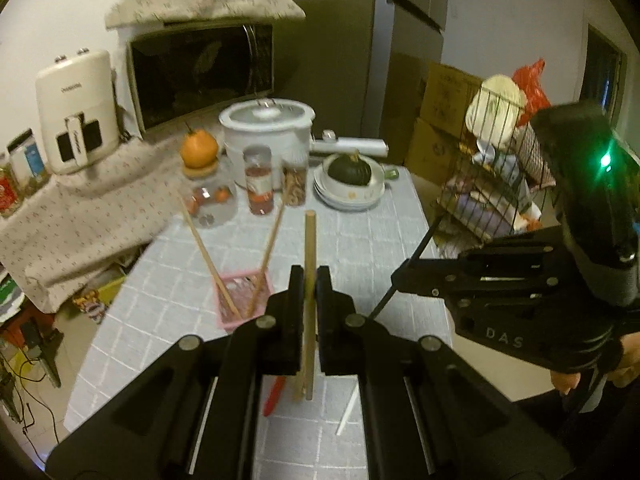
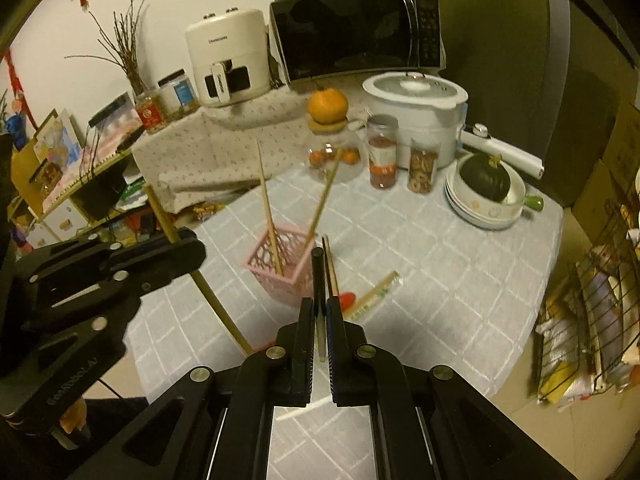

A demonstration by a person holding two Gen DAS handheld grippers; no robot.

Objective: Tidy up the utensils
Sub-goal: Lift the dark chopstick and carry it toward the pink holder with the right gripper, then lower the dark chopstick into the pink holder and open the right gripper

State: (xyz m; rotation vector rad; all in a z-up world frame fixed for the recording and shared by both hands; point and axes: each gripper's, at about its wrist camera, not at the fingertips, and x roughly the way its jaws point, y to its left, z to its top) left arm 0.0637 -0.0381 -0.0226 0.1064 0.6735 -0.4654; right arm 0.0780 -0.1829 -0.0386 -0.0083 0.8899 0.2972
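The left gripper [image 1: 308, 276] is pinched tight on a wooden chopstick [image 1: 309, 280], which stands nearly upright between the jaws and sticks out above and below them. In the right wrist view the same gripper [image 2: 182, 244] sits at the left edge with the chopstick [image 2: 212, 300] running aslant through it, clear of the table.

The right gripper [image 2: 320, 308] is likewise squeezed together, on a black chopstick [image 2: 319, 280] that rises past its fingertips. From the left wrist view that stick [image 1: 416, 258] shows as a thin dark rod pointing up and down out of the right gripper [image 1: 394, 276].

Just beyond both grippers a pink basket [image 2: 280, 276] stands on the grey checked tablecloth [image 2: 440, 260], with two wooden chopsticks [image 2: 266, 208] leaning apart inside it. Beside the basket lie a brown chopstick [image 2: 330, 268], a red utensil [image 2: 346, 300] and a wrapped pair of chopsticks [image 2: 378, 290], all flat on the cloth.

Farther back are jars [image 2: 382, 152], one topped with an orange [image 2: 327, 106], a white rice cooker [image 2: 416, 108] and a stack of bowls [image 2: 480, 208] holding a green squash [image 2: 484, 176]. A microwave [image 2: 356, 36] and a white air fryer [image 2: 228, 60] stand behind them.
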